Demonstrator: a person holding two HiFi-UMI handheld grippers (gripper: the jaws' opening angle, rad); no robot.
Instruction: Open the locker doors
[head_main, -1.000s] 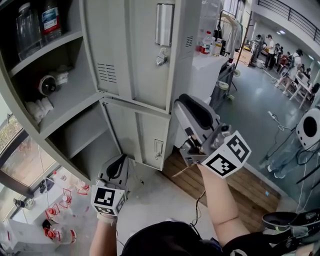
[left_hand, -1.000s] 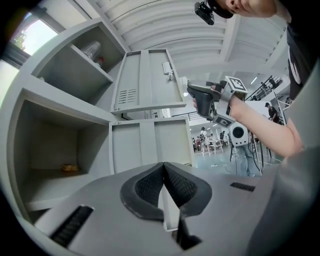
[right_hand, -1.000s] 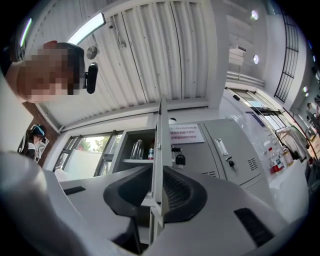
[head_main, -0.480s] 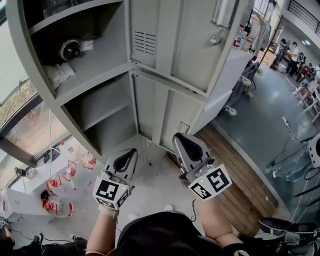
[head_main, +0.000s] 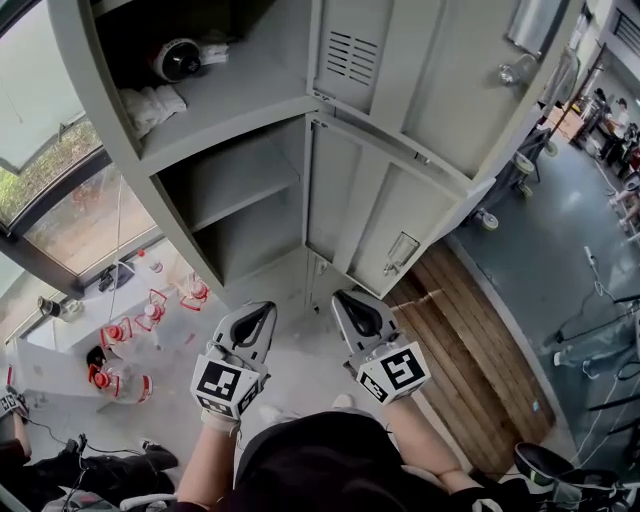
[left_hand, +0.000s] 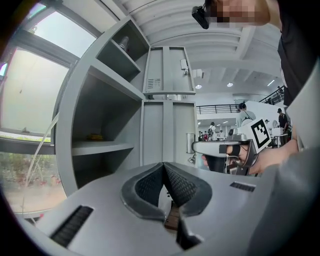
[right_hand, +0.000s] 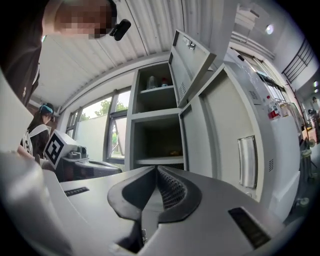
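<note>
The grey locker (head_main: 115, 150) stands with both doors swung out to the right: the upper door (head_main: 420, 70) and the lower door (head_main: 365, 205), which carries a handle (head_main: 400, 250). The lower compartment (head_main: 235, 215) shows one bare shelf. My left gripper (head_main: 252, 322) and right gripper (head_main: 350, 308) hang side by side low in front of the lower compartment, apart from both doors. Each is shut with nothing between its pads, as the left gripper (left_hand: 163, 165) and the right gripper (right_hand: 156, 170) show in their own views. The open lower door (left_hand: 167, 132) is straight ahead of the left gripper.
On the upper shelf lie a white cloth (head_main: 150, 105) and a round black-and-white device (head_main: 180, 60). A window (head_main: 60, 190) is at the left, with red-and-white items (head_main: 120, 330) below it. A wooden floor strip (head_main: 470, 340) runs at the right. People stand far back right.
Both grippers have come down from beside the doors to low in front of the lower compartment, the right one farther. The head view has tipped down towards the floor.
</note>
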